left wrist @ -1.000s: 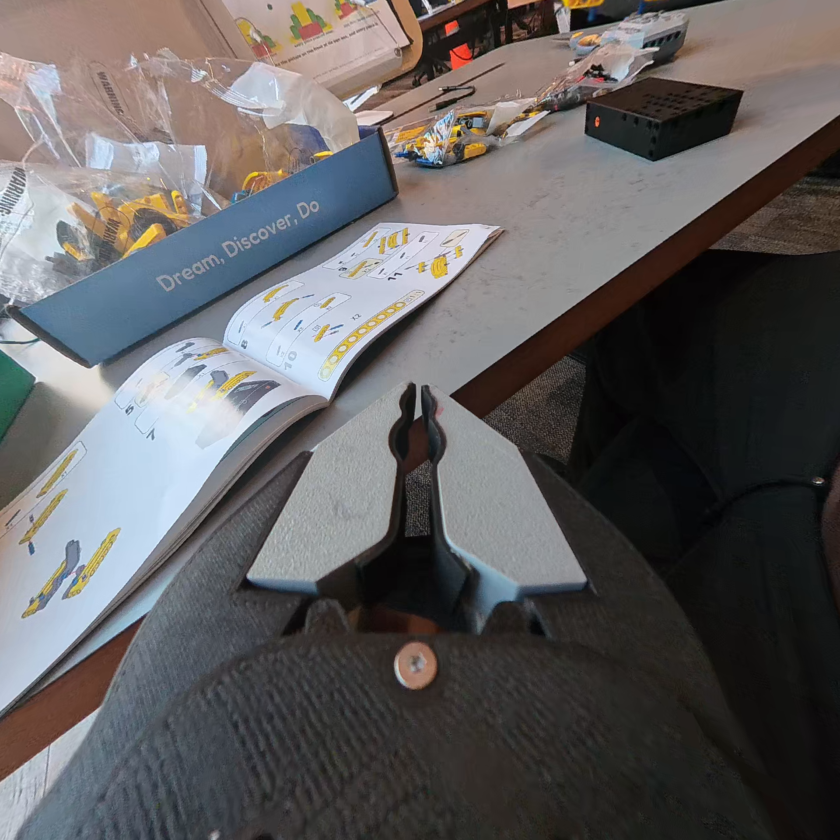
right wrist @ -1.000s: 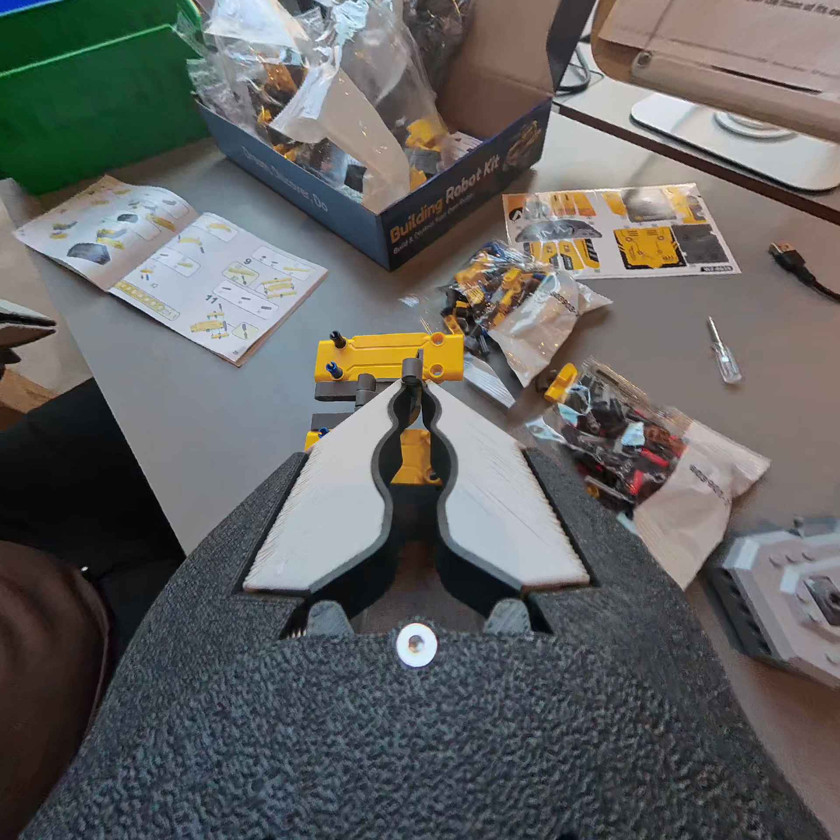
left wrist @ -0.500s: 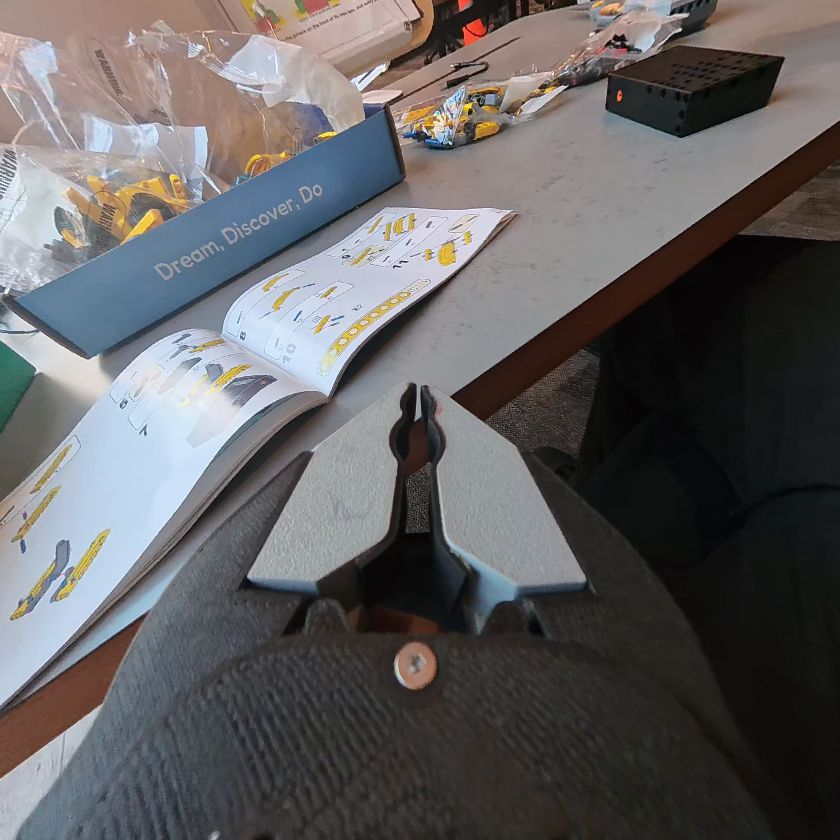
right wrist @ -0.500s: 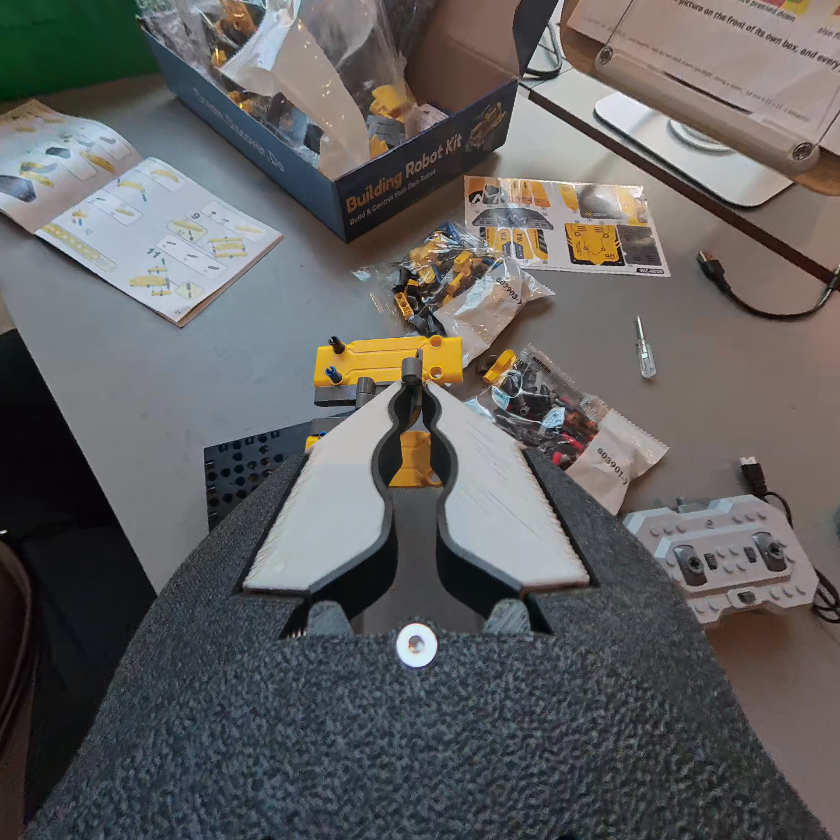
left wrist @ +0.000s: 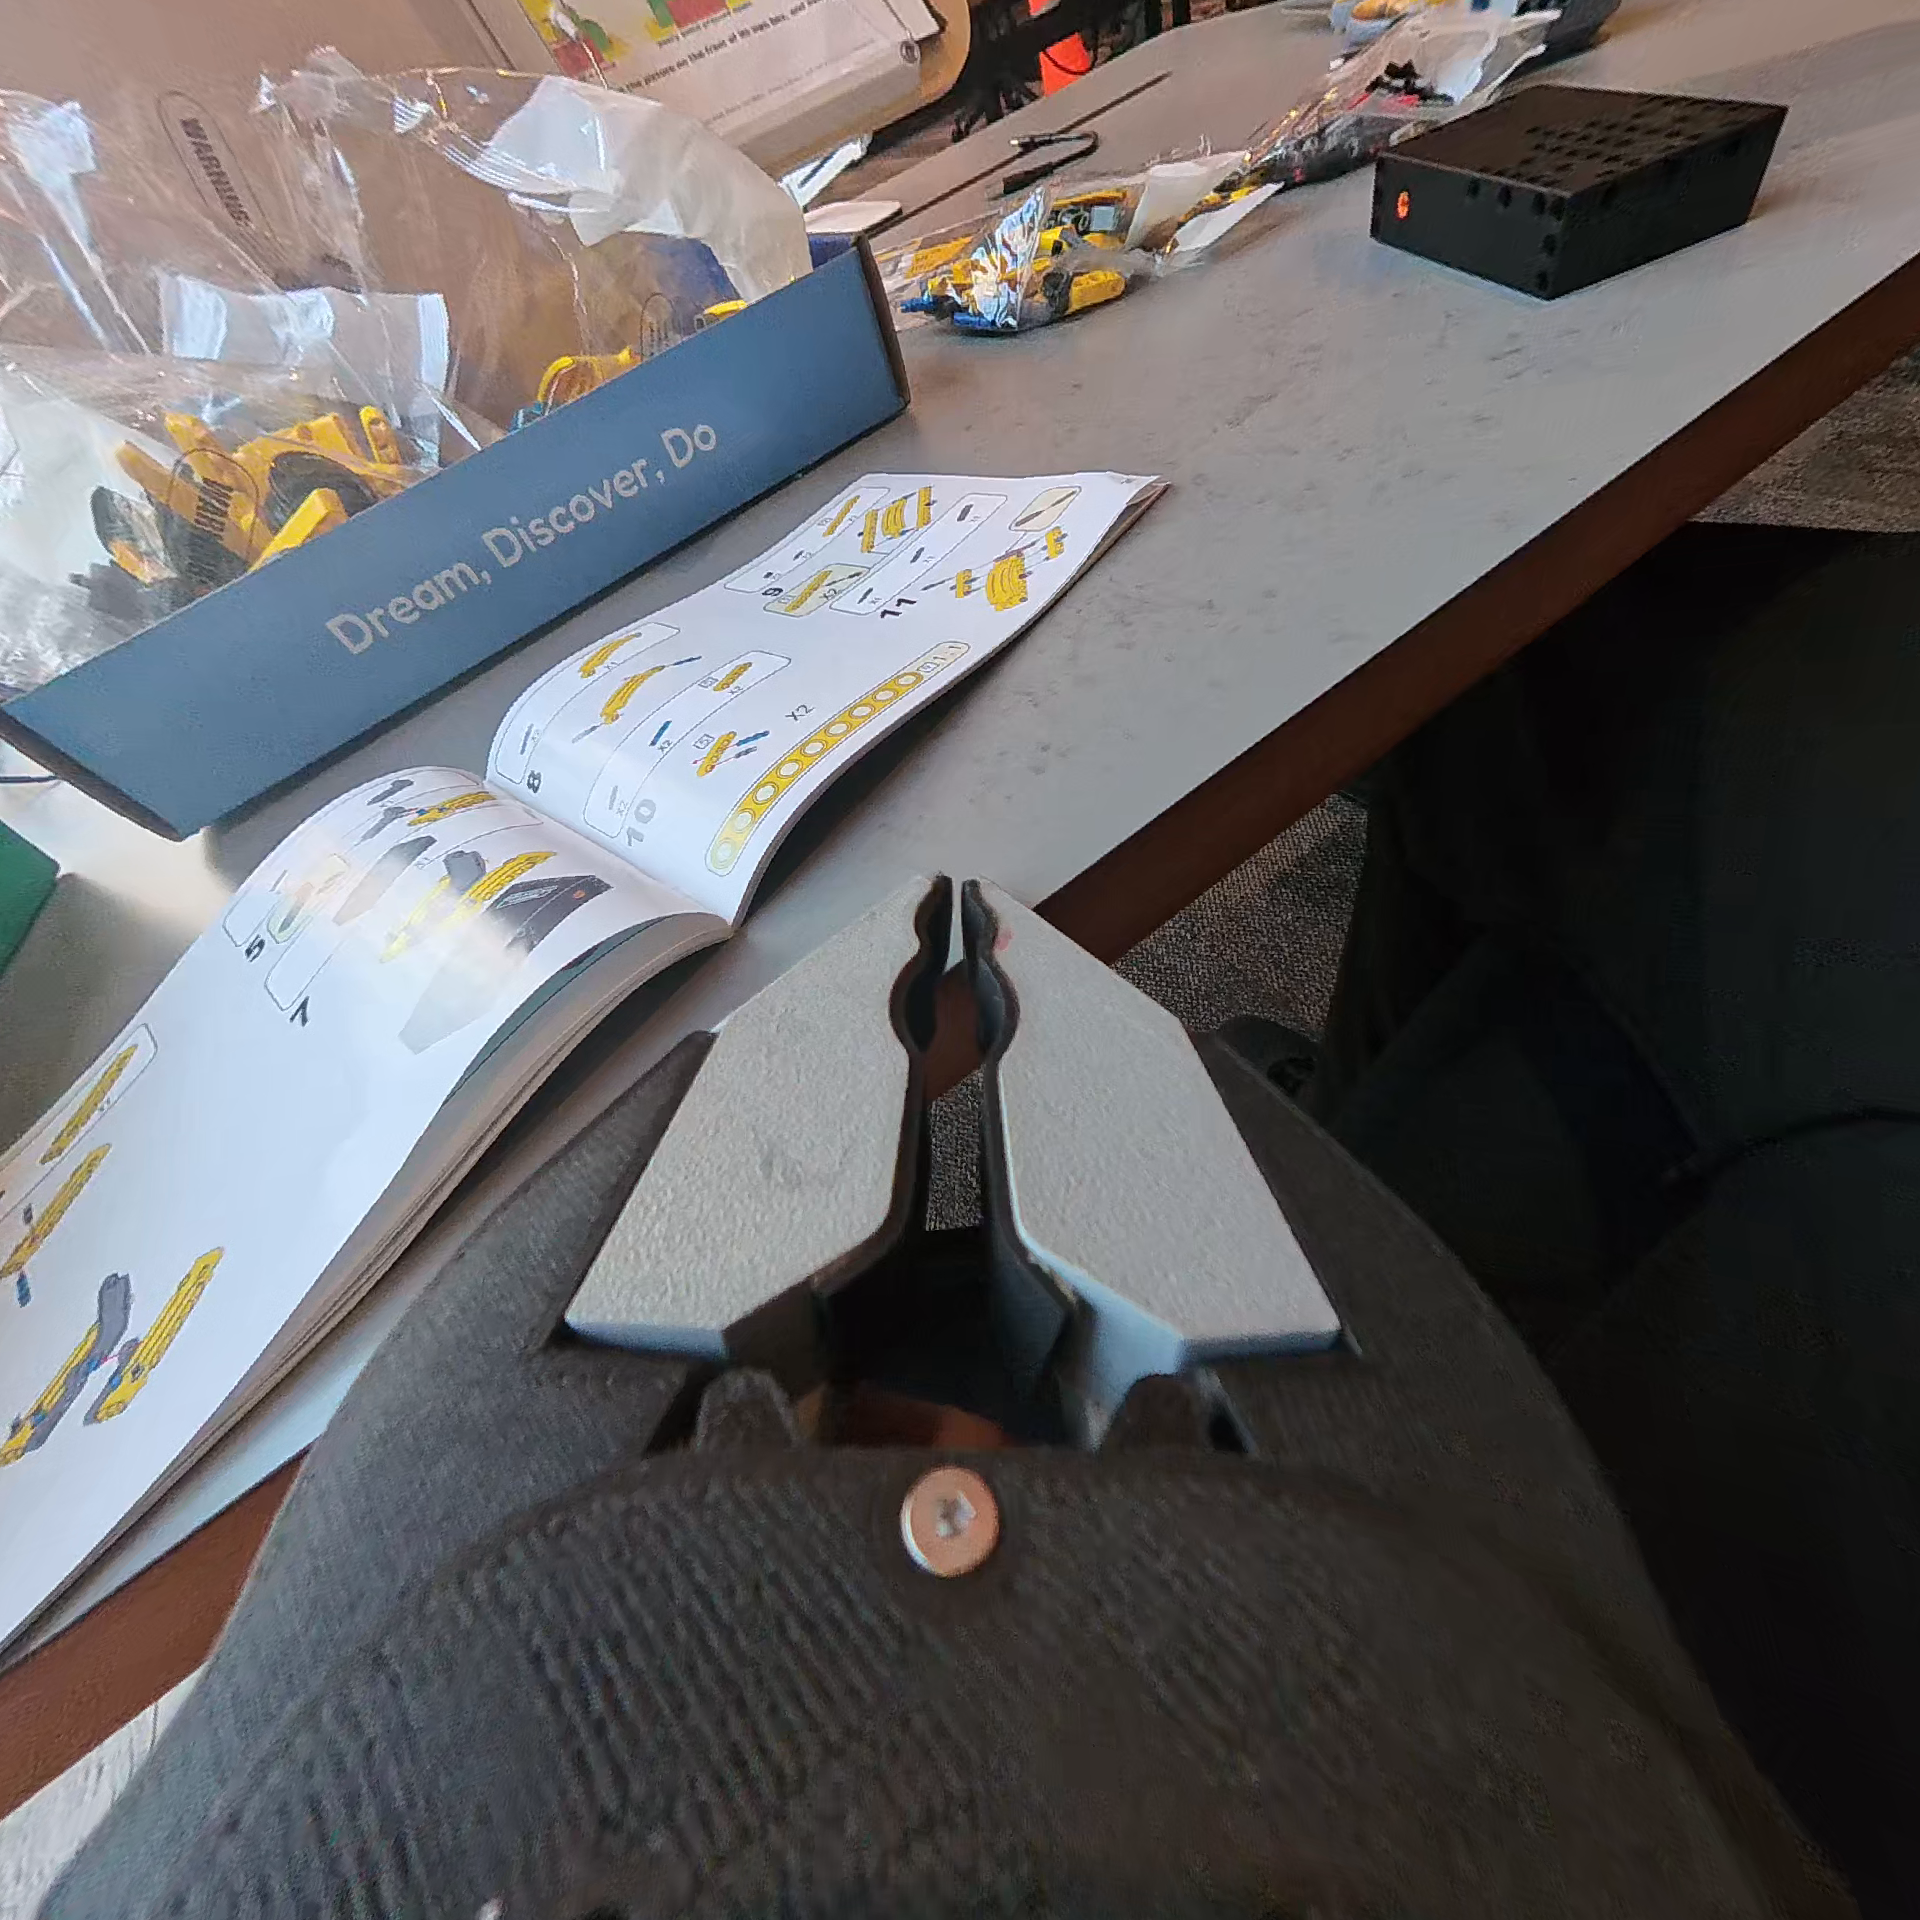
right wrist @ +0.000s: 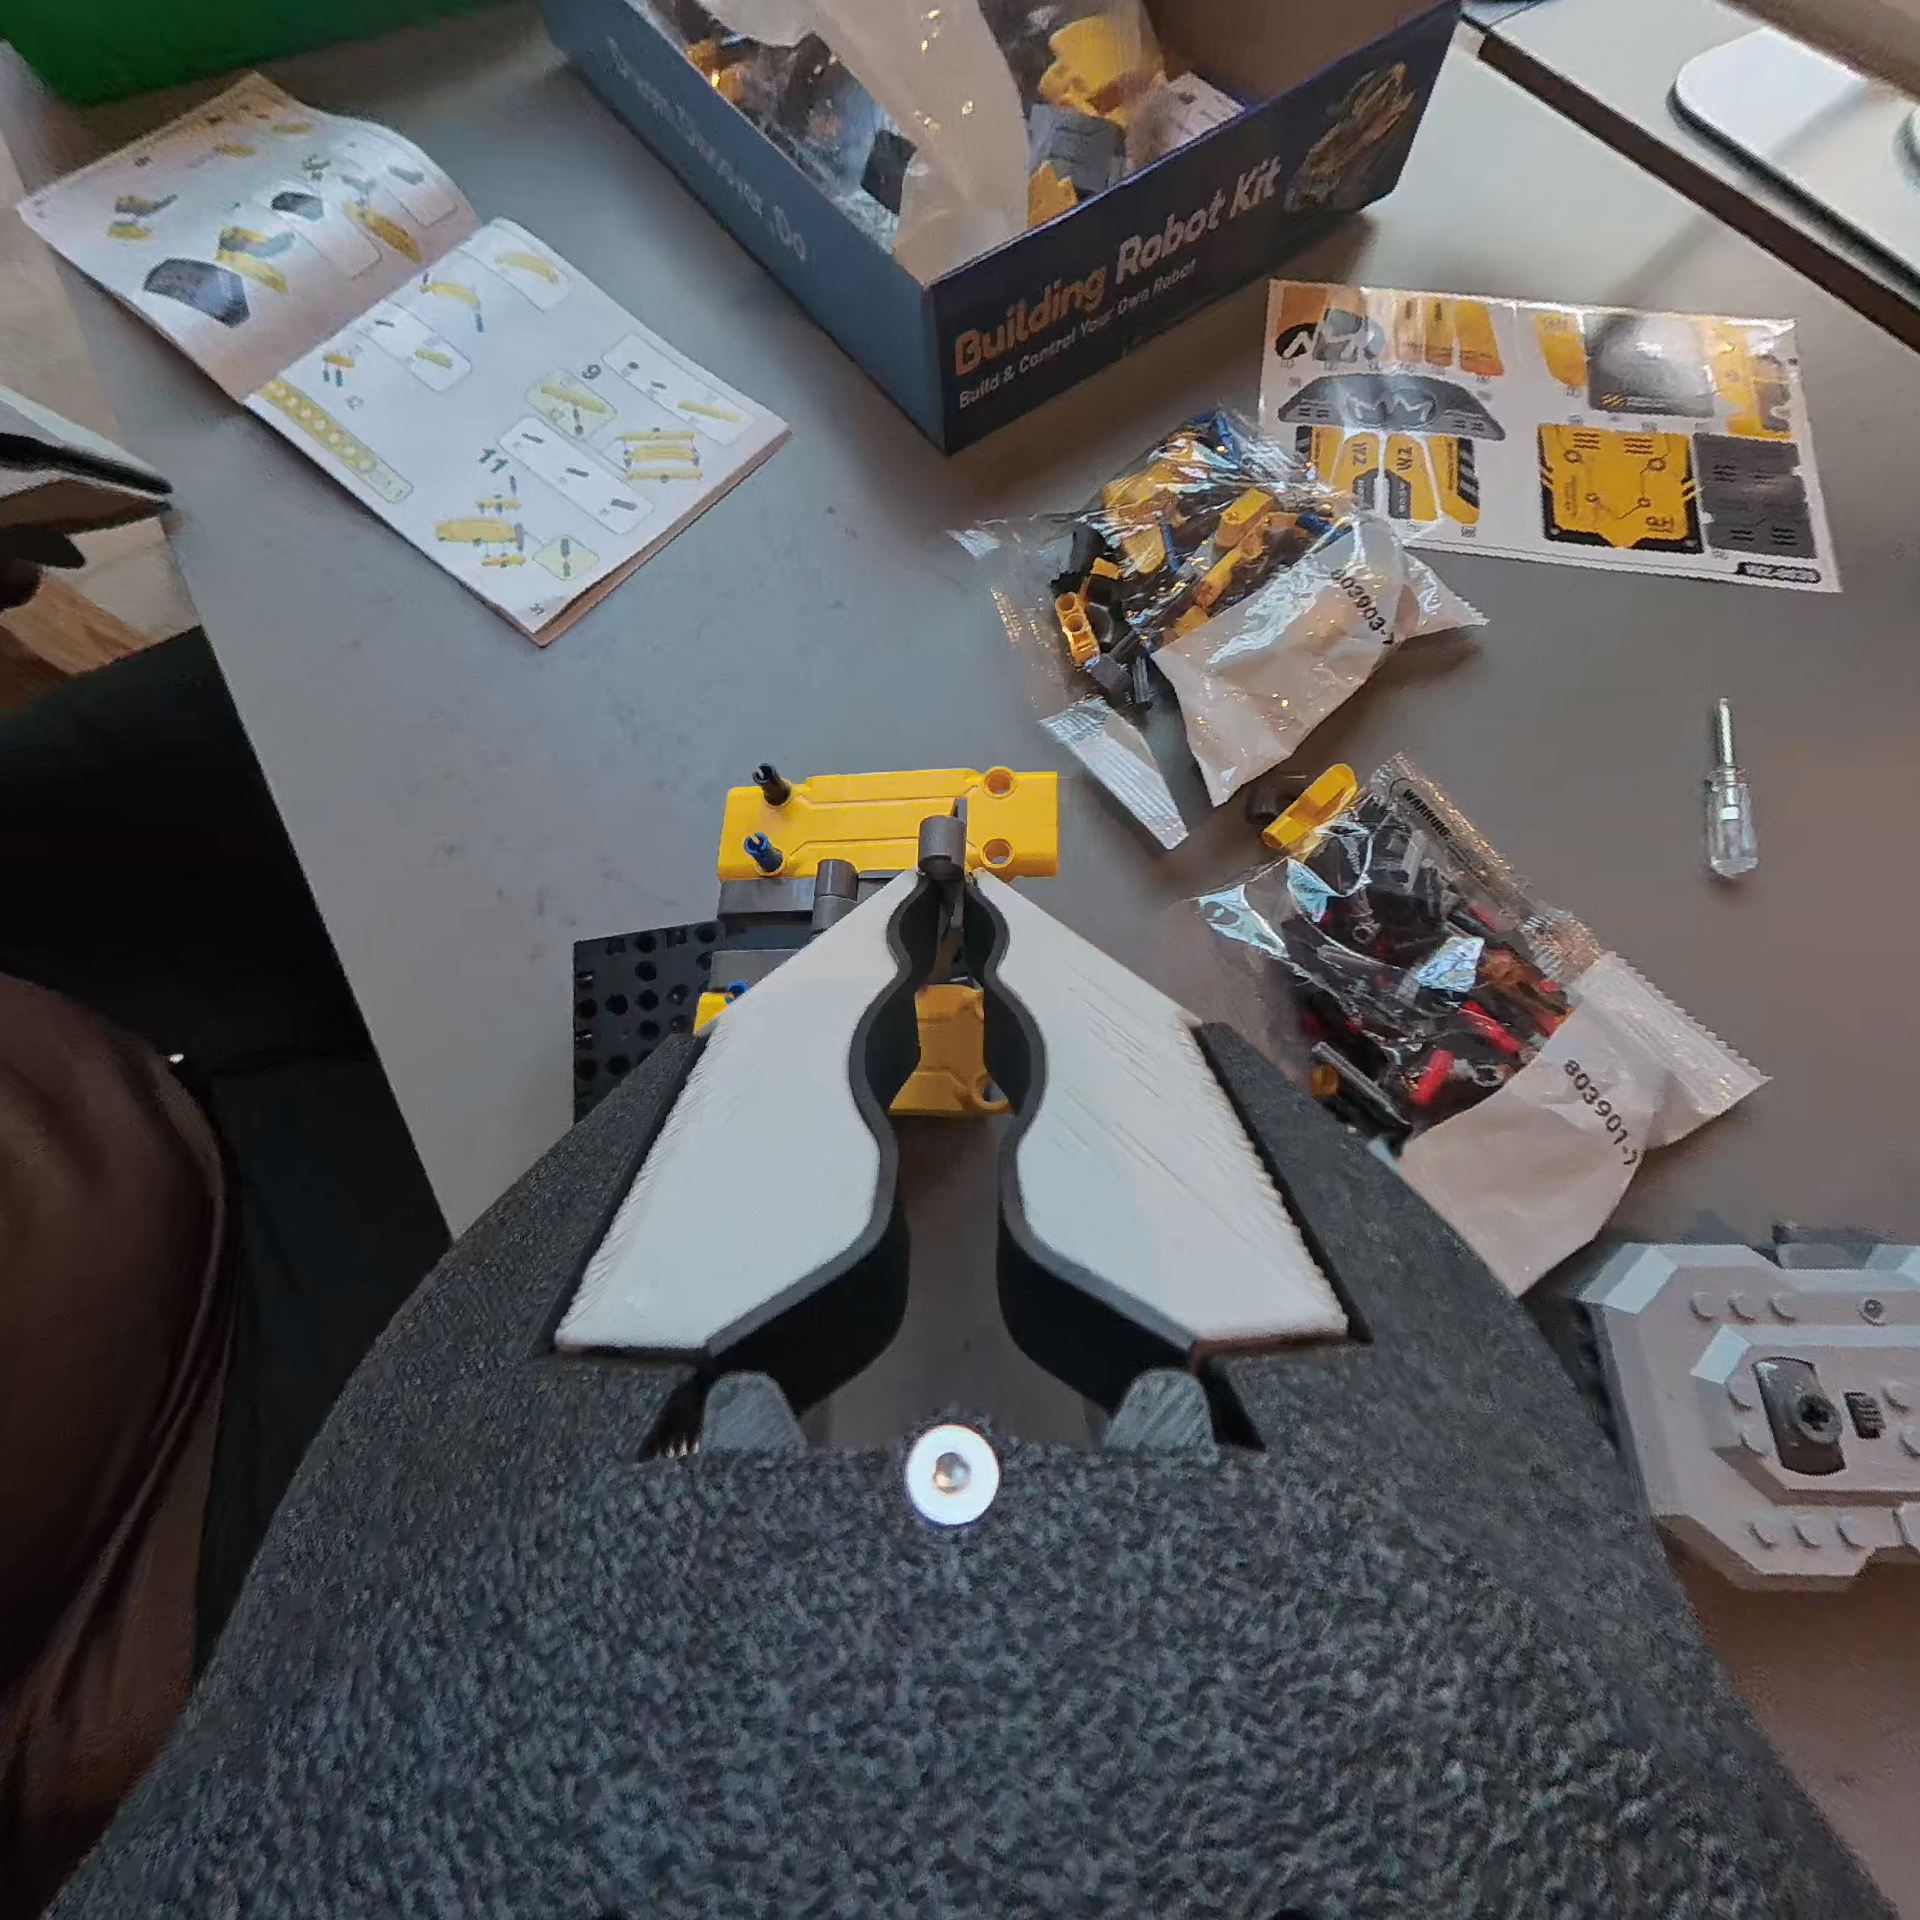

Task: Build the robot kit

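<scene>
Two hand-held grippers show: the right hand-held gripper (right wrist: 954,894) clamps a yellow-and-grey assembly (right wrist: 888,831) above the bench (right wrist: 499,748) edge. The left hand-held gripper (left wrist: 956,899), nearly closed and empty, hangs off the bench's near edge beside the open booklet (left wrist: 582,831).

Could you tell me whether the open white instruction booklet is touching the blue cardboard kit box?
Apart. The left wrist view shows a strip of grey table between the booklet and the box.

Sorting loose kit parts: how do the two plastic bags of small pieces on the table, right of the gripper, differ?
The farther bag holds mostly yellow and dark pieces; the nearer bag holds mostly black and red ones. The farther bag lies beside the sticker sheet; the nearer bag lies by the grey module. Both are clear, crinkled, with a white end, lying flat on the table.
</scene>
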A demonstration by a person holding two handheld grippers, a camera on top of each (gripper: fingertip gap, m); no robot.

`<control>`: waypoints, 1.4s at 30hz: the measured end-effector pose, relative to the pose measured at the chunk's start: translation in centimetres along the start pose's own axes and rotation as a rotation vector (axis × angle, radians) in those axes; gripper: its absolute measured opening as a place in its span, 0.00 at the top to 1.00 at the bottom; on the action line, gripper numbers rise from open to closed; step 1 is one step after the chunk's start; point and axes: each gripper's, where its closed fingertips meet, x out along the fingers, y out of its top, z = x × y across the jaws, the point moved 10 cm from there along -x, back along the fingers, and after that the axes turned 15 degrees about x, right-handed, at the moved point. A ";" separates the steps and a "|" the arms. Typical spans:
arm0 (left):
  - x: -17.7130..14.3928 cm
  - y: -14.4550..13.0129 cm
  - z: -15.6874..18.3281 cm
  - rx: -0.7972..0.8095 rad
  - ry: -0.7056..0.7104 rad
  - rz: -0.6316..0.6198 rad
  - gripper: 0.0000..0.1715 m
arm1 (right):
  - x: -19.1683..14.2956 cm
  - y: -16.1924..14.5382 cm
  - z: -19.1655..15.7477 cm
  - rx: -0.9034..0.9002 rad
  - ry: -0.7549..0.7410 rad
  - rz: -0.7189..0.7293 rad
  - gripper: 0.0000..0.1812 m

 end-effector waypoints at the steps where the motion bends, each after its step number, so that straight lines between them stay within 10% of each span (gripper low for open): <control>1: 0.1 0.0 0.0 0.000 -0.003 -0.001 1.00 | 0.0 -0.2 -0.2 -0.010 0.007 -0.020 0.98; 42: -0.2 0.2 0.1 0.007 -0.007 0.006 1.00 | 2.0 -3.2 -1.1 -0.034 0.207 -0.114 0.98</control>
